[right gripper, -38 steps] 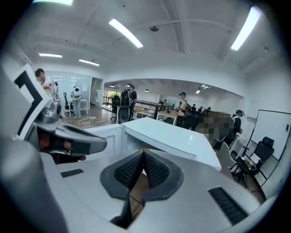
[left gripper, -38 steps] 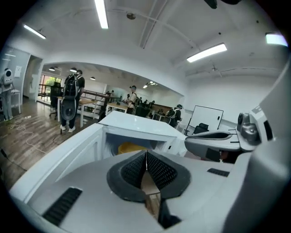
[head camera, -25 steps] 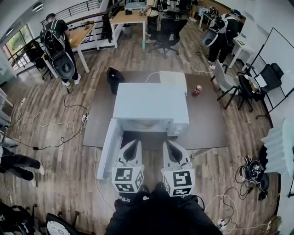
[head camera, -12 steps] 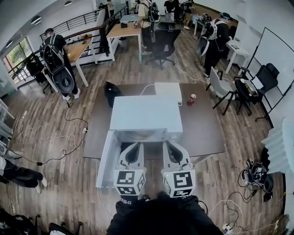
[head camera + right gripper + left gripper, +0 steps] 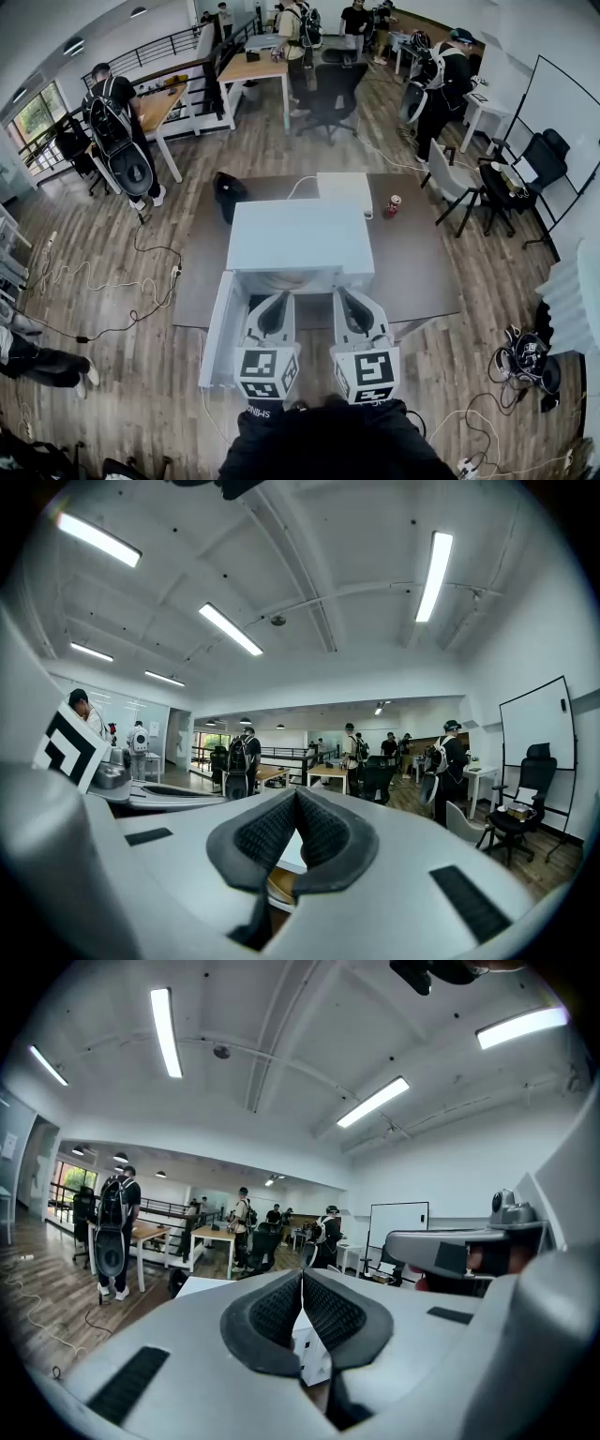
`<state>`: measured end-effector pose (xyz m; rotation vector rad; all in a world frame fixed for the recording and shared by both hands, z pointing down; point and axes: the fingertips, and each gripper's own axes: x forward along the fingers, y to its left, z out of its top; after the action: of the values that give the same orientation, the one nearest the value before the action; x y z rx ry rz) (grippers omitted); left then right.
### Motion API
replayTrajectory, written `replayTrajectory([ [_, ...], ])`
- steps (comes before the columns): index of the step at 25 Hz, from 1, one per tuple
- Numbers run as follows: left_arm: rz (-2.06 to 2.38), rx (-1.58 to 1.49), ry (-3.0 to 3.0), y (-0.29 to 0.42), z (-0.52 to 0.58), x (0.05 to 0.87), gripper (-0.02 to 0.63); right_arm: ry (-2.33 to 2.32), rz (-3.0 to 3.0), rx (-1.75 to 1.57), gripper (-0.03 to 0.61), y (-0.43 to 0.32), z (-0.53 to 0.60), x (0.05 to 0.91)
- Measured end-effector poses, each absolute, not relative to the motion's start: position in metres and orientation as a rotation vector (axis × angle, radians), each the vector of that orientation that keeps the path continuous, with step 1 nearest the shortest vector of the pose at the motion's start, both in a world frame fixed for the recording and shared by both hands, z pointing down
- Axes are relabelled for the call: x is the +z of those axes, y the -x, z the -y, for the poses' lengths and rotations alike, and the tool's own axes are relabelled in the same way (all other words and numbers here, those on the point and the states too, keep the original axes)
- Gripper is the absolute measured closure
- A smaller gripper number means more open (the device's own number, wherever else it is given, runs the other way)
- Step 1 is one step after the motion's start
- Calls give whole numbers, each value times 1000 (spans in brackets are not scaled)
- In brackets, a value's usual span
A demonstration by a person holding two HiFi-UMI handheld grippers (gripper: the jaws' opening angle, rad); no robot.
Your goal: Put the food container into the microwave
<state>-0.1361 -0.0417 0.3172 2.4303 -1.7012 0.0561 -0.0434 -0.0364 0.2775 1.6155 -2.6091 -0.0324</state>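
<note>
A white microwave stands on a brown table with its door swung open to the left. A pale rounded shape shows in its opening; I cannot tell whether it is the food container. My left gripper and right gripper hang side by side just in front of the opening. Both are shut, pads together, with nothing between them. In the left gripper view the left gripper points over the microwave. The right gripper also points at it.
A red can and a white box sit on the table behind the microwave. A black bag lies at the far left corner. Cables trail over the wooden floor. Several people stand among desks and chairs farther off.
The head view has shifted slightly, so the microwave sits a little higher in the picture. Both grippers stay shut in front of the open microwave.
</note>
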Motion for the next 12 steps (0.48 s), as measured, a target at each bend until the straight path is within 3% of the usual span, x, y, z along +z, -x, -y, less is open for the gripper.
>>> replayTrajectory([
  [12,1697,62,-2431,135,43,320,580,-1605,2613,-41,555,42,36,278],
])
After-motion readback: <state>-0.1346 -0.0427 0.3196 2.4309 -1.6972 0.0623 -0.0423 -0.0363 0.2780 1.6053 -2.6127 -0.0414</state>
